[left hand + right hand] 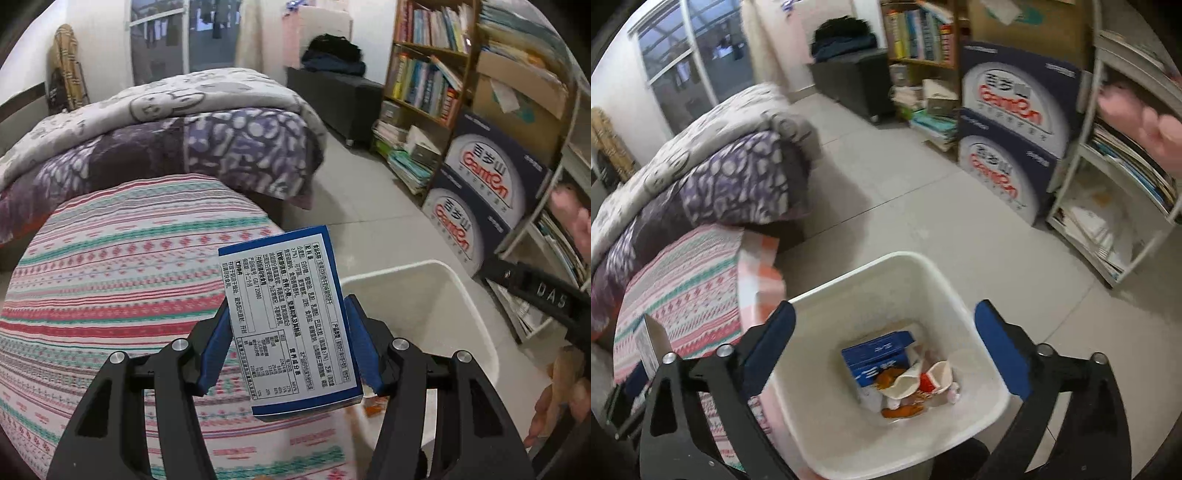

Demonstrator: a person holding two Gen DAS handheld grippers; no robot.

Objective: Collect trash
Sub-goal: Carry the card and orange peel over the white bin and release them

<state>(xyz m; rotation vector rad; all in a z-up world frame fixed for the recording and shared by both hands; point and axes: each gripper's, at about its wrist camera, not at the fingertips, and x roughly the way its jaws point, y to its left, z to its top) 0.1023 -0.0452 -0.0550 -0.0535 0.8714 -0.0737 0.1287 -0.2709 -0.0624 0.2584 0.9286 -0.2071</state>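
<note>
Right now I have the left gripper clamped on a blue and white box, its 2 blue pads pressed against the long edges, printed label facing my camera. The box is held up in the air, above the edge of the striped cushion and just beside the white bin, not yet over the opening as far as I can judge.

My right gripper hangs directly above the bin with its jaws spread wide and nothing between them.

As for progress, I judge the job partly done. The bin already holds 1 blue box and a heap of crumpled wrappers in white, red and orange. The box in my left grip is the piece in hand; it needs carrying across to the right and letting go over the opening.

What is left beyond that, I cannot say. The floor in view looks bare of litter, but the cushion and the bedding block whatever lies behind them, and the near floor is cut off by my own grippers. From the right camera only a thin sliver of the held box shows at the left edge. The wrappers are too tangled to count.
</note>
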